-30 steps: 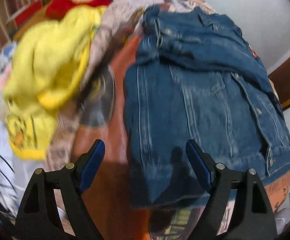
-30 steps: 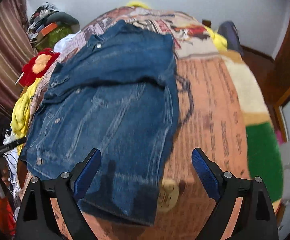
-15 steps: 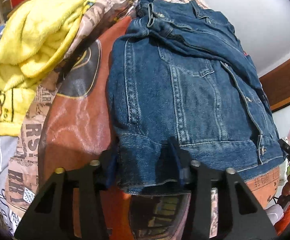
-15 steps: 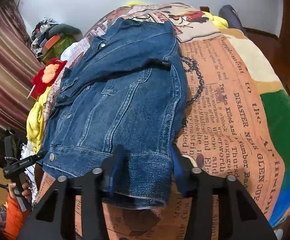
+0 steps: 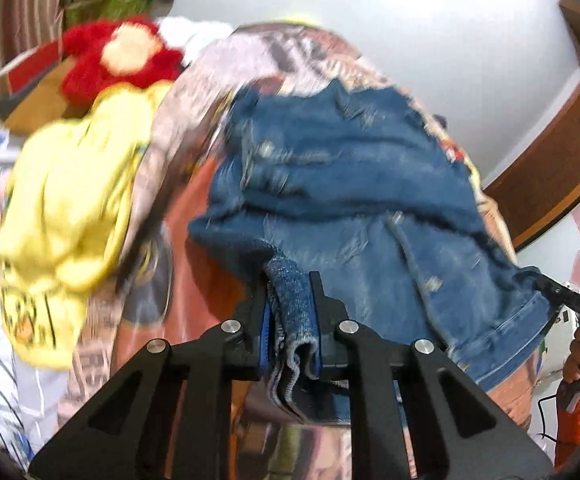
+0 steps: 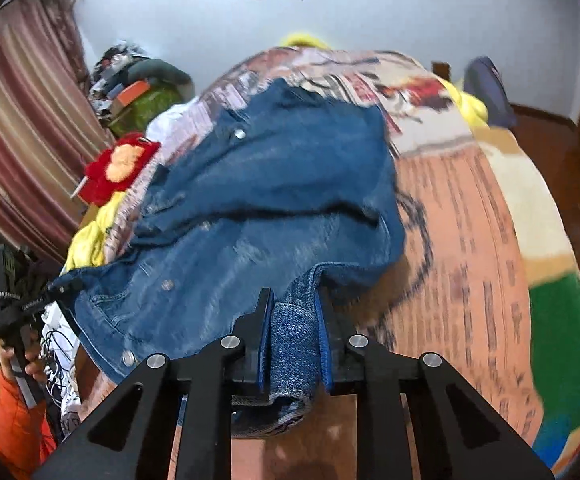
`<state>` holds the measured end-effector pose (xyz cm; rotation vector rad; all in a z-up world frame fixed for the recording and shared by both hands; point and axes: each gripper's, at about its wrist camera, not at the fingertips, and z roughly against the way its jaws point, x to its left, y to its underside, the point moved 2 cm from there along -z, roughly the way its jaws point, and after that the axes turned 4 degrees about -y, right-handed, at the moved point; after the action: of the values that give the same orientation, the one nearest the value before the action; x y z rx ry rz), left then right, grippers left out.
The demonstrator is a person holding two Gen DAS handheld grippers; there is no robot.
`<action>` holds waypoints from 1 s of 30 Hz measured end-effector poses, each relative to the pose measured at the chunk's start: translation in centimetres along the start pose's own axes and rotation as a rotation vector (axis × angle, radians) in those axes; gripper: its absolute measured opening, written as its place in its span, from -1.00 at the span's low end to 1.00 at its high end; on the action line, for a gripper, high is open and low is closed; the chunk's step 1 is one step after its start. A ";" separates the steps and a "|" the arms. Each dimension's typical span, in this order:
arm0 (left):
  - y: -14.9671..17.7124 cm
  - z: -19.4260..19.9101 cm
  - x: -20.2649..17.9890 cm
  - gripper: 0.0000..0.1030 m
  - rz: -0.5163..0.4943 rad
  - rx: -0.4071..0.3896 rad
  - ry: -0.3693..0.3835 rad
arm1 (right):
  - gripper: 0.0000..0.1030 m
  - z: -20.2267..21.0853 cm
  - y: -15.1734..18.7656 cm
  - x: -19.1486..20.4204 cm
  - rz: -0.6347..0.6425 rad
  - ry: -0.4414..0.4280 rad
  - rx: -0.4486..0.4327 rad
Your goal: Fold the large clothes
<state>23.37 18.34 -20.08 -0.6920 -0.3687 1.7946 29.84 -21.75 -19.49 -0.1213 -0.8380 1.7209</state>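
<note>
A blue denim jacket (image 5: 342, 184) lies on a printed orange bedspread (image 6: 470, 240); it also shows in the right wrist view (image 6: 273, 200). My left gripper (image 5: 290, 280) is shut on one corner of the jacket's hem, with the bunched denim between its fingers. My right gripper (image 6: 292, 300) is shut on the other hem corner. Both corners are lifted off the bed and the hem edge between them hangs in a curve. The far part of the jacket with the collar rests on the bed.
A yellow towel (image 5: 65, 216) and a red plush toy (image 5: 117, 56) lie beside the jacket. A striped curtain (image 6: 21, 132) and a cluttered pile (image 6: 137, 88) stand beyond. The right gripper shows at the edge of the left wrist view (image 5: 570, 308).
Both grippers have closed on the jacket's hem corners and lifted them off the bed, away from the near edge. The near part of the jacket has risen with them.
</note>
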 end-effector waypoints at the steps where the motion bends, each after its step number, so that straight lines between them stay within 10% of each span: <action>1: -0.8 0.2 -0.4 -0.71 -0.011 -0.016 0.002 | -0.68 -0.1 -0.7 0.2 0.008 -0.002 -0.007; 13: -12.3 -1.4 -2.5 -0.72 -0.026 -0.201 0.037 | -0.69 -2.0 -10.3 -0.8 0.034 0.037 -0.136; 30: -23.2 -13.9 0.0 -0.72 0.064 -0.136 -0.073 | -0.69 -14.6 -25.0 -4.8 0.016 0.157 -0.157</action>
<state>49.53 24.77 -17.80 -0.7414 -0.5274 1.8719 58.73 -17.08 -17.21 -0.3645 -0.8560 1.6360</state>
